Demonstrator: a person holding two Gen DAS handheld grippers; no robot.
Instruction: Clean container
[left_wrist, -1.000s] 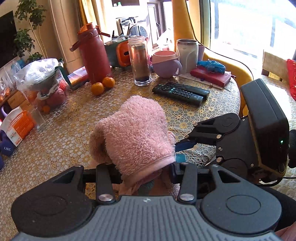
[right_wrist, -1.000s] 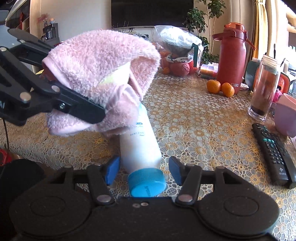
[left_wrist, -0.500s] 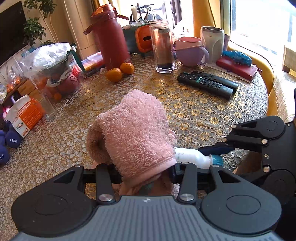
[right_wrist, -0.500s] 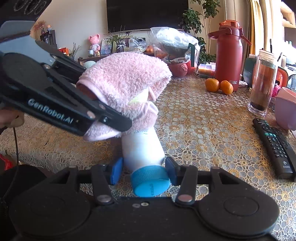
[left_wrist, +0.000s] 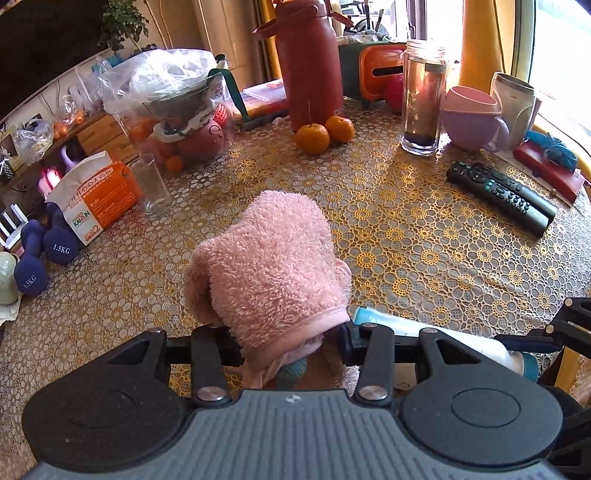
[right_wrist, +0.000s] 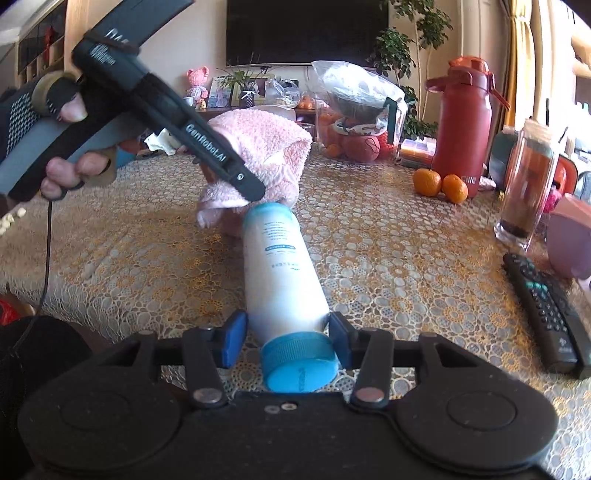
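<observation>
I am holding my right gripper (right_wrist: 287, 338) with its blue-padded jaws pinching a white cylindrical plastic bottle with a blue screw cap (right_wrist: 282, 273) just above the cap, low in the centre of the right wrist view; the bottle is lying nearly level, its far end pointing toward the middle of the frame above the round table covered in gold-patterned lace cloth (right_wrist: 388, 243). I am keeping my left gripper (left_wrist: 286, 341) with its jaws pressed onto a fluffy pink terry cloth (left_wrist: 273, 269), which is bulging forward from the lower centre of the left wrist view. In the right wrist view this cloth is touching the bottle's far end, just beside the dark finger of the left gripper, while a gloved hand (right_wrist: 55, 147) is gripping that tool's handle at the upper left. In the left wrist view the bottle is showing at the lower right, behind the gripper linkage. A black remote control (left_wrist: 500, 197) is lying at the right of that frame, a tall red insulated flask (left_wrist: 308, 62) is standing at the top centre with two oranges (left_wrist: 323, 134) touching its base, and a tall clear glass jar (left_wrist: 423, 99) is standing to their right.
</observation>
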